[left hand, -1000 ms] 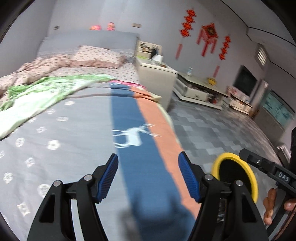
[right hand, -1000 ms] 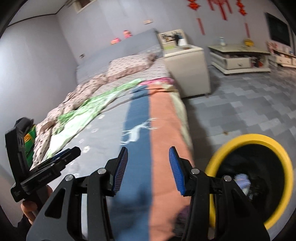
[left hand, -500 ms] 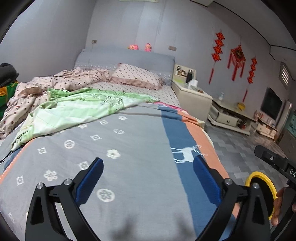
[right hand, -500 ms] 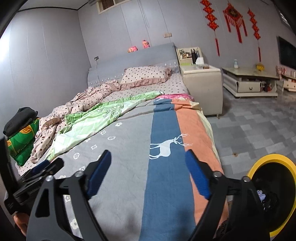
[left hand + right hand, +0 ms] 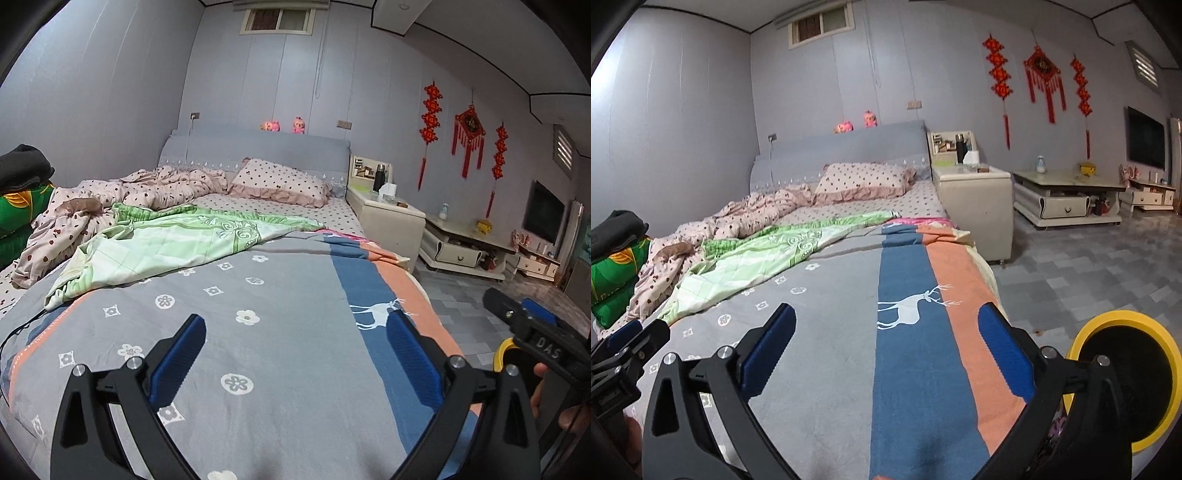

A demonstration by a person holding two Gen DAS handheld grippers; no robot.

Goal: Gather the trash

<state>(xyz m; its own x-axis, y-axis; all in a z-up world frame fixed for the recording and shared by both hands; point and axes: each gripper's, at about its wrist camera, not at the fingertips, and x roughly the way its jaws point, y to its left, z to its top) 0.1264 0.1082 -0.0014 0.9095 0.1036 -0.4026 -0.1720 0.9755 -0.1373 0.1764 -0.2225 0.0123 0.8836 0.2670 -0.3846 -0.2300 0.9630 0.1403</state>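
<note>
Left gripper (image 5: 295, 350) stood wide open, empty, above the bed (image 5: 258, 332). Right gripper (image 5: 886, 343) jaws were opening, nothing between. Yellow-rimmed bin (image 5: 1145, 369) stood on the floor beside the bed's right edge.

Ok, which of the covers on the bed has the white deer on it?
The grey blanket nearest the grippers: the deer is on its blue stripe. The green quilt and polka-dot duvet have none.
</note>
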